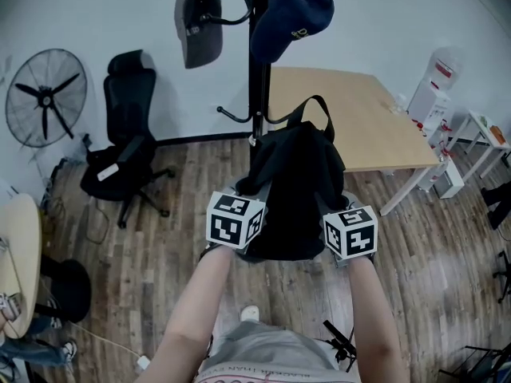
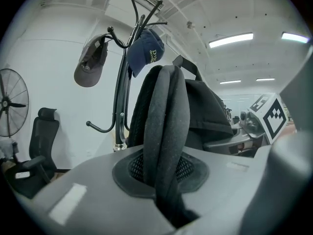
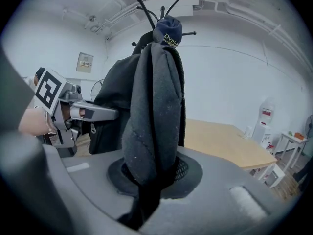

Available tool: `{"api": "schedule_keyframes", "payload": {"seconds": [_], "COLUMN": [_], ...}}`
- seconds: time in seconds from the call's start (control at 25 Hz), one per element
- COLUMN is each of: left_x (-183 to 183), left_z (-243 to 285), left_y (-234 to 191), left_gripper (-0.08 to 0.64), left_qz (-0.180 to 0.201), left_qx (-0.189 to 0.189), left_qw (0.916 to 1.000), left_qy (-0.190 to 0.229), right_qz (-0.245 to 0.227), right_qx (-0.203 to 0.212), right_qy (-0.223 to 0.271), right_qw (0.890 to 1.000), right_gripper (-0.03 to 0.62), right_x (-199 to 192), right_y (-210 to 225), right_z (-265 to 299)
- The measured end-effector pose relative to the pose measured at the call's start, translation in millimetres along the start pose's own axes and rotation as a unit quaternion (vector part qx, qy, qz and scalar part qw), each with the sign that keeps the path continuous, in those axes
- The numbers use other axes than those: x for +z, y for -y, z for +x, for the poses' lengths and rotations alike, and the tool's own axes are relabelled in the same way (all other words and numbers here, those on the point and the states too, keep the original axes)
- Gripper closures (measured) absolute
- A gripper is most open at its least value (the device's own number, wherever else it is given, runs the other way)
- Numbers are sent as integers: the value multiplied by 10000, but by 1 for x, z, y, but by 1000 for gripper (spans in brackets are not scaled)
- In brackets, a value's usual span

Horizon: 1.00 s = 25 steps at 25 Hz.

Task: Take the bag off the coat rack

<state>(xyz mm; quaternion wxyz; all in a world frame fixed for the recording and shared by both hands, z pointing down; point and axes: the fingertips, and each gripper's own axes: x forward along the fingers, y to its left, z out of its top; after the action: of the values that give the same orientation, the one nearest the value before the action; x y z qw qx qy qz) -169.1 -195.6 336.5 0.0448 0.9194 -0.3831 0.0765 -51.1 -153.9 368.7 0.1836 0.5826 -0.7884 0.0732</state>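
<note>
A black backpack (image 1: 294,194) hangs in front of me, close to the black coat rack pole (image 1: 257,62). Its top loop (image 1: 317,106) stands up beside the pole; whether it touches a hook I cannot tell. My left gripper (image 2: 166,182) is shut on one padded shoulder strap (image 2: 165,121), which runs up out of the jaws. Around the other strap (image 3: 152,111) my right gripper (image 3: 148,180) is likewise shut. In the head view both marker cubes, left (image 1: 235,219) and right (image 1: 350,231), flank the bag's lower part.
A blue cap (image 1: 291,10) and a grey cap (image 1: 198,22) hang on the rack's upper hooks. A black office chair (image 1: 124,146) and a fan (image 1: 45,96) stand at the left, a wooden table (image 1: 351,118) behind the bag at the right.
</note>
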Motion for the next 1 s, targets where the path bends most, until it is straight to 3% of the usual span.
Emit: {"api": "schedule_keyframes", "payload": {"seconds": [0.56,1.0], "left_x": [74,107], "left_z": [30,45], "left_y": [46,93], "left_gripper": [492,491], "left_qz": [272,495], "left_qx": [-572,-1090], "left_qw": [9954,9872], "left_qy": [717,1053], "right_qz": [94,211], "right_qx": [-870,-1537], "right_qy": [714,1045], "right_qw": [9936,9823], "right_gripper": [554,554], "right_x": [43,52], "right_y": [53,88], "right_z": [-55,-102]}}
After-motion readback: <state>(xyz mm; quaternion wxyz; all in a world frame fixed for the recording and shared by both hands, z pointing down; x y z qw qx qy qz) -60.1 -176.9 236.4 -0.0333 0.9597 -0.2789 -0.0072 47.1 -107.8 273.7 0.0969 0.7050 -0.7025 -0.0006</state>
